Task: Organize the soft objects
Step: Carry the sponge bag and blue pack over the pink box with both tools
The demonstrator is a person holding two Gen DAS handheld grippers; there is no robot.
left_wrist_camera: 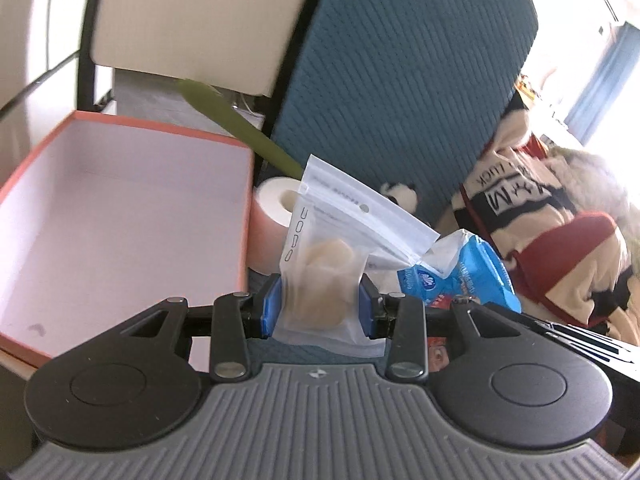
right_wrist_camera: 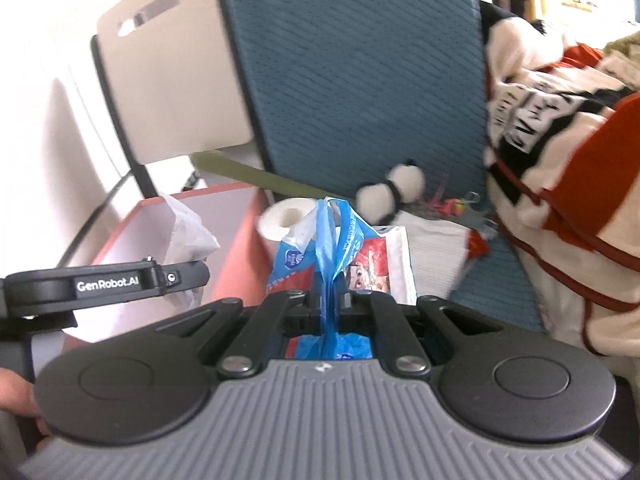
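My left gripper (left_wrist_camera: pixel 320 304) is shut on a clear zip bag (left_wrist_camera: pixel 320 280) of round beige pads, held up just right of an open orange box (left_wrist_camera: pixel 120 216) with a pale inside. My right gripper (right_wrist_camera: pixel 330 304) is shut on the blue plastic handle of a tissue pack (right_wrist_camera: pixel 332 248); the same blue pack shows in the left wrist view (left_wrist_camera: pixel 472 276). In the right wrist view the left gripper (right_wrist_camera: pixel 120 280) shows over the orange box (right_wrist_camera: pixel 236 248) with the clear bag (right_wrist_camera: pixel 188 236) in it.
A toilet paper roll (left_wrist_camera: pixel 276 208) stands beside the box. A small panda plush (right_wrist_camera: pixel 392 192) lies by the blue seat back (left_wrist_camera: pixel 400 60). A printed red and cream garment (left_wrist_camera: pixel 560 240) is piled at the right. A beige chair back (right_wrist_camera: pixel 172 72) stands behind.
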